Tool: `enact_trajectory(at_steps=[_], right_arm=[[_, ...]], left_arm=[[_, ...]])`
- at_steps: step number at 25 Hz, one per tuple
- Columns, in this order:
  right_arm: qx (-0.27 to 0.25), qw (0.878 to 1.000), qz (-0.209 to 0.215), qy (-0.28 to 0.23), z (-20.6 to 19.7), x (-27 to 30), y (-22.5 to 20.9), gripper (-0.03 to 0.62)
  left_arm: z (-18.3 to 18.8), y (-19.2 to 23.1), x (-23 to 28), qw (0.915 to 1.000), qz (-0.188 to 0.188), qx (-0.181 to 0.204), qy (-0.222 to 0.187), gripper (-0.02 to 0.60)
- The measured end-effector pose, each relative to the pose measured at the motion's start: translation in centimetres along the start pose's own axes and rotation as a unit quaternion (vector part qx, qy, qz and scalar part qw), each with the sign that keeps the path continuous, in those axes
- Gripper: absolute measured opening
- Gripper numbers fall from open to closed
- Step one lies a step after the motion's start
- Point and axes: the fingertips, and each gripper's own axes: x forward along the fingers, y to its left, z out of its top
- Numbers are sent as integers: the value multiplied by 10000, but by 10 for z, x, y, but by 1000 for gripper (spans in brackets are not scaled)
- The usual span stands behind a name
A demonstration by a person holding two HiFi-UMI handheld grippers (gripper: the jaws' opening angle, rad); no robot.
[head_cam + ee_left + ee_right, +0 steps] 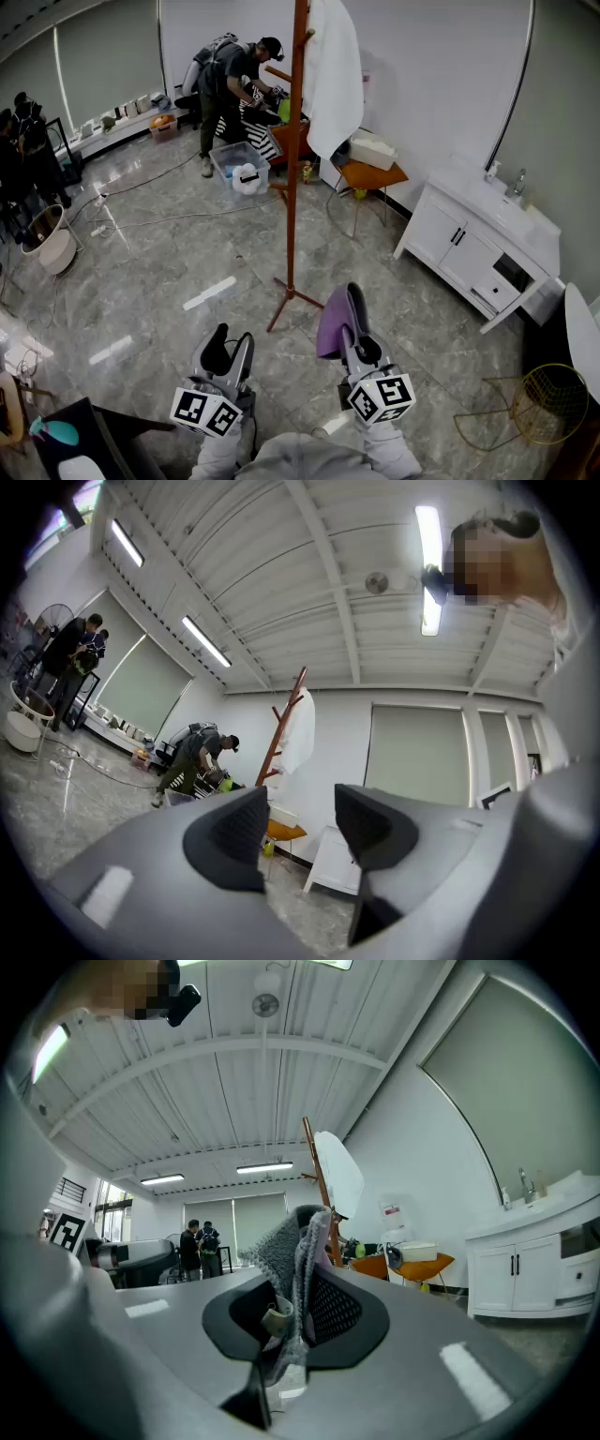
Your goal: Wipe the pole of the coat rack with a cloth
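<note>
Pinching a purple cloth [330, 328] between its 2 jaws, the right gripper [353, 307] is hovering near the coat rack's feet, its pole [294, 169] standing upright ahead; the left gripper [232, 339] is hanging alongside, jaws narrowly apart, empty.

A white cabinet [466, 251] with a tap [515, 183] on its top stands against the right wall. Near it, an orange stool [375, 175] bears a white box [373, 148]. Further back a person [230, 75] bends over, just beside a clear plastic bin [239, 169]. A gold wire basket [548, 403] sits at lower right. Cables [150, 221] trail across the grey marble floor [169, 272].
</note>
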Motion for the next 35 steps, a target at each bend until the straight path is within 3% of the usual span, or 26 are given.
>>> enact_trajectory(at_steps=[18, 28, 35], right_arm=[[-46, 9996, 259, -93, 4, -3, -13, 52], [-1, 9990, 435, -24, 13, -15, -67, 52], [86, 9977, 670, 62, 6, -3, -82, 52]], left_arm=[[-9, -15, 13, 9999, 75, 96, 48, 242], [-32, -63, 44, 9995, 134, 279, 108, 242], [-41, -66, 59, 9990, 311, 302, 134, 242]])
